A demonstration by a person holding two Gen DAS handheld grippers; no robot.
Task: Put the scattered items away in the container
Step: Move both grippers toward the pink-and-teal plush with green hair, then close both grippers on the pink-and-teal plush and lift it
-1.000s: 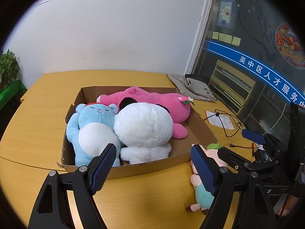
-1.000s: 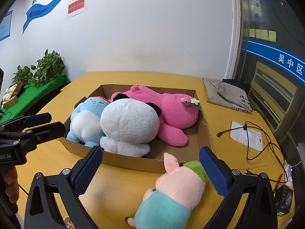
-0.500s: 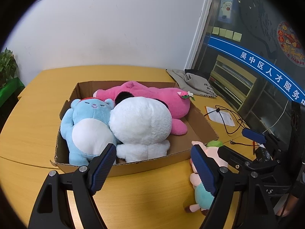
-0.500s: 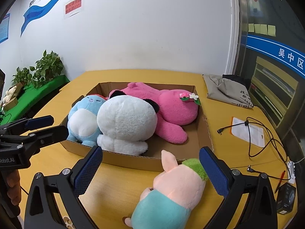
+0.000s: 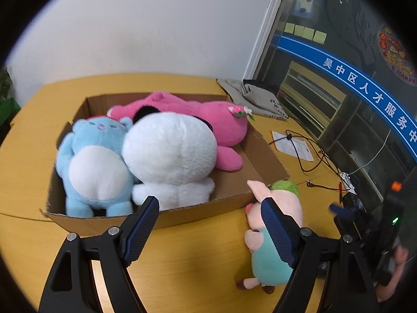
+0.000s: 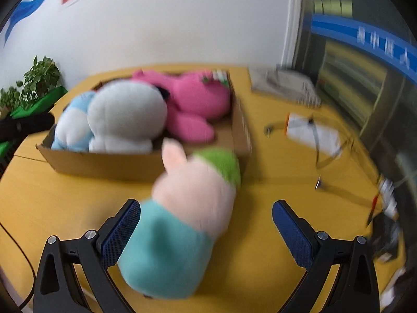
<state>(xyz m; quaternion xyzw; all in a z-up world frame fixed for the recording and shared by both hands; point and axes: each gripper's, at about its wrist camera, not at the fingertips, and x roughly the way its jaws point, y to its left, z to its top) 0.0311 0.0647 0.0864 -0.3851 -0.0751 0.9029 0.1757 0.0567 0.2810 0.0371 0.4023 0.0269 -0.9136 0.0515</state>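
A cardboard box point(image 5: 258, 154) point(image 6: 104, 165) on the yellow table holds a blue bear plush point(image 5: 96, 161), a white plush point(image 5: 169, 156) and a pink plush point(image 5: 208, 120). A pink pig plush with a teal shirt and green cap point(image 5: 276, 237) point(image 6: 182, 221) lies on the table outside the box's front right corner. My left gripper point(image 5: 209, 224) is open and empty in front of the box. My right gripper point(image 6: 206, 229) is open, with the pig plush between its fingers; this view is blurred.
A grey cloth bag point(image 5: 258, 99) lies at the far right of the table. A paper sheet point(image 5: 292, 146) and black cables point(image 5: 312, 164) lie right of the box. A plant point(image 6: 34, 80) stands at the left.
My right gripper has moved forward and down over the pig plush, which now lies between its fingers. My left gripper has shifted slightly, the box looks nearer.
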